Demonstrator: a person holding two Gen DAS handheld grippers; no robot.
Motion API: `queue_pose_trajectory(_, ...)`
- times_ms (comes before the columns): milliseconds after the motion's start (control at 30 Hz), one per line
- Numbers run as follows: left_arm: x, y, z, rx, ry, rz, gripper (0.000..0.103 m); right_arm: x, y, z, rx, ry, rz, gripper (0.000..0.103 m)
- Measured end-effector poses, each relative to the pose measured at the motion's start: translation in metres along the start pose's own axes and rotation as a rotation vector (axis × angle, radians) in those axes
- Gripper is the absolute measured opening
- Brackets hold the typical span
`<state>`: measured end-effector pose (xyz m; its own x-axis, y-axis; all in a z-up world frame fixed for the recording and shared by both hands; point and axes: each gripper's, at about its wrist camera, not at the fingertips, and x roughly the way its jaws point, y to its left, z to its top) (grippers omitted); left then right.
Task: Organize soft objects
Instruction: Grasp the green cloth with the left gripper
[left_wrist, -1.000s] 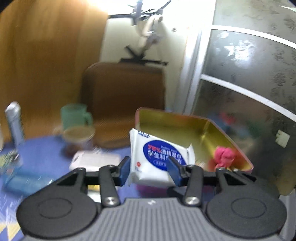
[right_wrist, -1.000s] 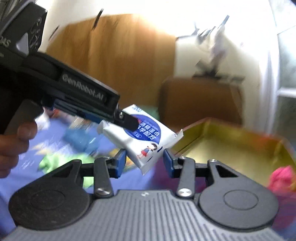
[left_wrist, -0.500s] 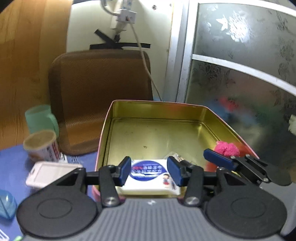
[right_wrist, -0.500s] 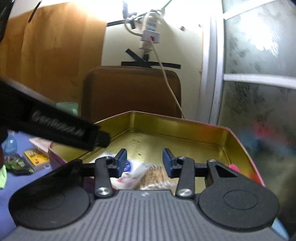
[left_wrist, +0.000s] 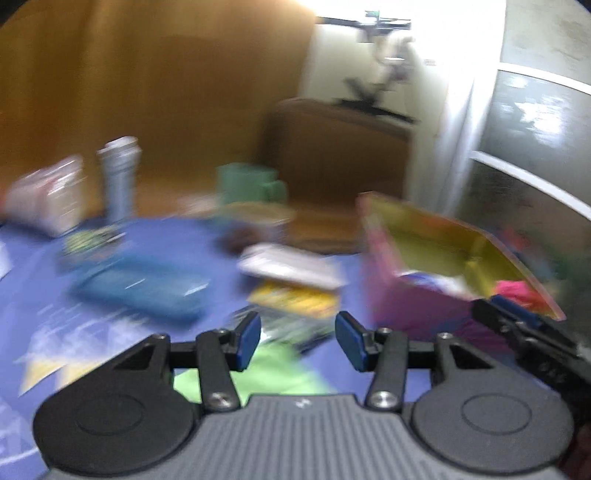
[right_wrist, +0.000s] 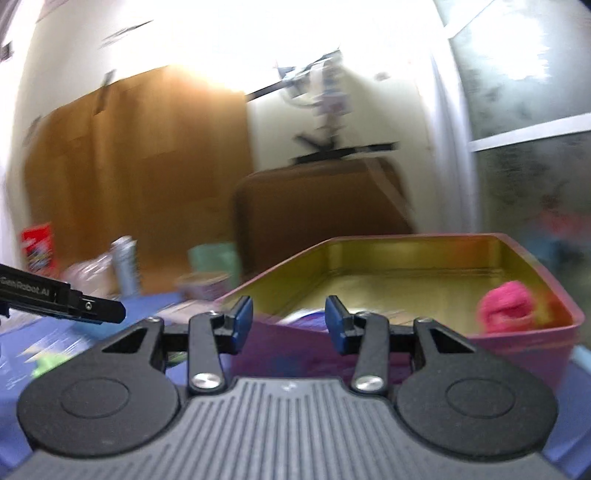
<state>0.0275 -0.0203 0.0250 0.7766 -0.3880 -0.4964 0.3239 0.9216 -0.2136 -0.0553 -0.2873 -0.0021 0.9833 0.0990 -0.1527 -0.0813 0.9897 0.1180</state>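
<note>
Both views are motion-blurred. The pink tin box (left_wrist: 417, 306) with gold inside stands at the right; in the right wrist view (right_wrist: 524, 332) it fills the middle. A pink fluffy ball (right_wrist: 506, 310) and the white-and-blue wipes pack (right_wrist: 310, 315) lie in it; both also show in the left wrist view, the ball (left_wrist: 517, 291) and the pack (left_wrist: 428, 278). My left gripper (left_wrist: 298, 341) is open and empty, left of the box, above a green soft cloth (left_wrist: 255, 373). My right gripper (right_wrist: 289, 325) is open and empty in front of the box.
On the blue cloth lie a blue case (left_wrist: 140, 284), a white flat pack (left_wrist: 291, 264), a yellow packet (left_wrist: 295, 301), a green mug (left_wrist: 251, 184), a paper cup (right_wrist: 203, 284) and a grey can (left_wrist: 118, 177). A brown chair back (right_wrist: 317, 206) stands behind.
My left gripper has let go of the wipes pack in the tin box and drawn back to the left. My right gripper has pulled back out of the box.
</note>
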Motion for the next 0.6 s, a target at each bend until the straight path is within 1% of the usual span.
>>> queue_pose_trajectory(100,-0.01,0.038,-0.017,-0.074,0.032,0.096,0.046,0.012,0.026,-0.006,-0.021,0.09,0.108,0.047)
queue_pose_trajectory(167,-0.013,0.06,-0.025,-0.141,0.062,0.126,0.046,0.025,0.043,-0.009,-0.027,0.179,0.188,0.051)
queue_pose_trajectory(200,-0.016,0.069,-0.027,-0.177,0.071,0.126,0.046,0.034,0.053,-0.009,-0.035,0.234,0.231,0.056)
queue_pose_trajectory(233,-0.021,0.077,-0.028,-0.207,0.068,0.116,0.046,0.039,0.062,-0.011,-0.046,0.269,0.26,0.06)
queue_pose_trajectory(267,-0.025,0.082,-0.027,-0.226,0.061,0.108,0.046,0.044,0.074,-0.011,-0.068,0.298,0.288,0.061)
queue_pose_trajectory(300,-0.028,0.085,-0.026,-0.237,0.055,0.102,0.046,0.046,0.085,-0.012,-0.098,0.318,0.316,0.066)
queue_pose_trajectory(333,-0.031,0.086,-0.023,-0.248,0.05,0.083,0.046,0.051,0.1,-0.012,-0.144,0.342,0.35,0.073)
queue_pose_trajectory(400,-0.033,0.084,-0.019,-0.262,0.055,0.03,0.046,0.058,0.124,-0.016,-0.223,0.374,0.384,0.077)
queue_pose_trajectory(467,-0.026,0.074,-0.014,-0.241,0.087,-0.023,0.051,0.064,0.145,-0.023,-0.291,0.412,0.403,0.075)
queue_pose_trajectory(533,-0.017,0.063,-0.014,-0.203,0.12,-0.027,0.052,0.072,0.157,-0.03,-0.323,0.447,0.425,0.07)
queue_pose_trajectory(567,-0.011,0.058,-0.015,-0.184,0.133,-0.03,0.052,0.069,0.161,-0.031,-0.333,0.433,0.425,0.064)
queue_pose_trajectory(600,-0.006,0.054,-0.018,-0.174,0.148,-0.029,0.052,0.067,0.164,-0.031,-0.346,0.426,0.437,0.046)
